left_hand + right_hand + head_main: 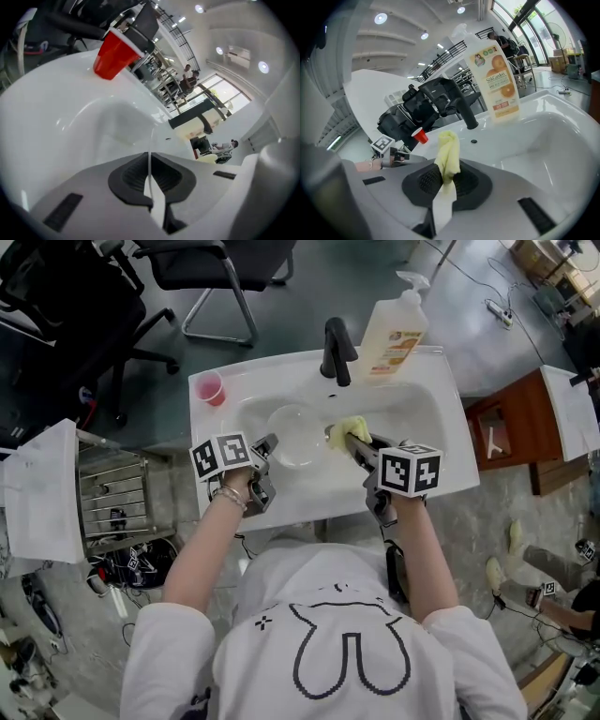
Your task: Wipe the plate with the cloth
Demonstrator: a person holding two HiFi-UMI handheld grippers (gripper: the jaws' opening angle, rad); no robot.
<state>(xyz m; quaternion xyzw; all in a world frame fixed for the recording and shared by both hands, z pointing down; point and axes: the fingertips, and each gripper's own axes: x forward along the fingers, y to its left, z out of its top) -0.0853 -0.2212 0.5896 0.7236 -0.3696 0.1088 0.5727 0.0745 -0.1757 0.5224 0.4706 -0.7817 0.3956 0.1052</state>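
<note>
Pinching the plate's (298,435) left rim, the left tool (269,442) faces the right tool's (342,438) clamped cloth (353,427).

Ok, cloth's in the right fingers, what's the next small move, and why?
Probably ease the right gripper leftward until the cloth meets the plate. The cloth is clamped and sits just beside the plate's right edge in the sink, while the left gripper looks shut on the plate's left rim, steadying it.
</note>
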